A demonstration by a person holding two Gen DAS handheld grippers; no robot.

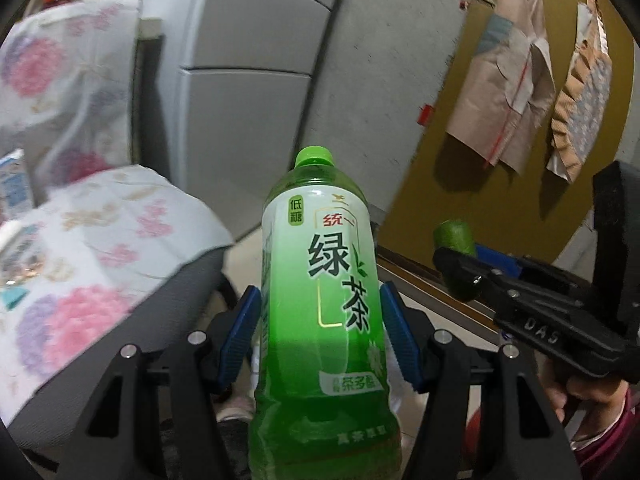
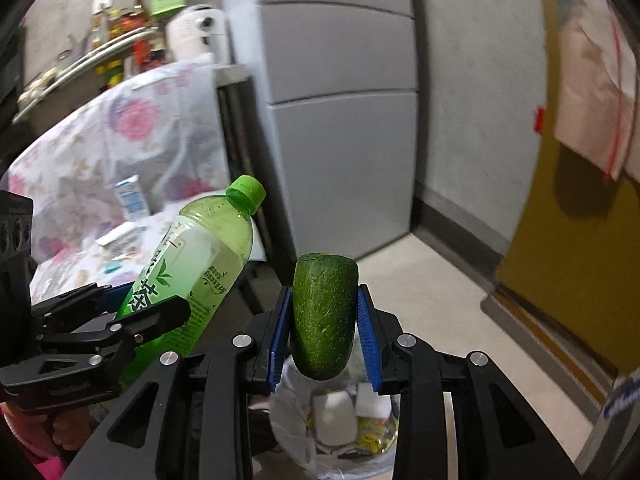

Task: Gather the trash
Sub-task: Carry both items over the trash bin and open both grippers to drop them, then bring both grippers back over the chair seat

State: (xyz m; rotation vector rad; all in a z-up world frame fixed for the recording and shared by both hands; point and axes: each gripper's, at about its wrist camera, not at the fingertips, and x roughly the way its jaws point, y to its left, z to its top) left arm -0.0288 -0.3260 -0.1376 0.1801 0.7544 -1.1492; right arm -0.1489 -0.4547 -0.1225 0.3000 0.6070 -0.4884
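1. The left gripper (image 1: pixel 320 336) clamped an upright green tea bottle (image 1: pixel 324 300) between its blue fingers (image 1: pixel 240 332).
2. At right, the right gripper (image 1: pixel 452 264) gripped a green cucumber piece (image 1: pixel 454 236).
3. A floral cloth (image 1: pixel 92 248) lay at left, before a grey fridge (image 1: pixel 248 80).

Left gripper (image 1: pixel 320 334): matte black frame with triangular cut-outs and round silver screw heads. Fingers (image 1: pixel 240 334) carry ribbed blue pads on their inner faces. Right gripper (image 2: pixel 324 330): identical black frame, silver screws, blue ribbed pads; raised lettering "DAS" on its side. Beneath the right gripper's handle, a hand (image 1: pixel 588 404) wears a dark red sleeve (image 1: pixel 616 440).
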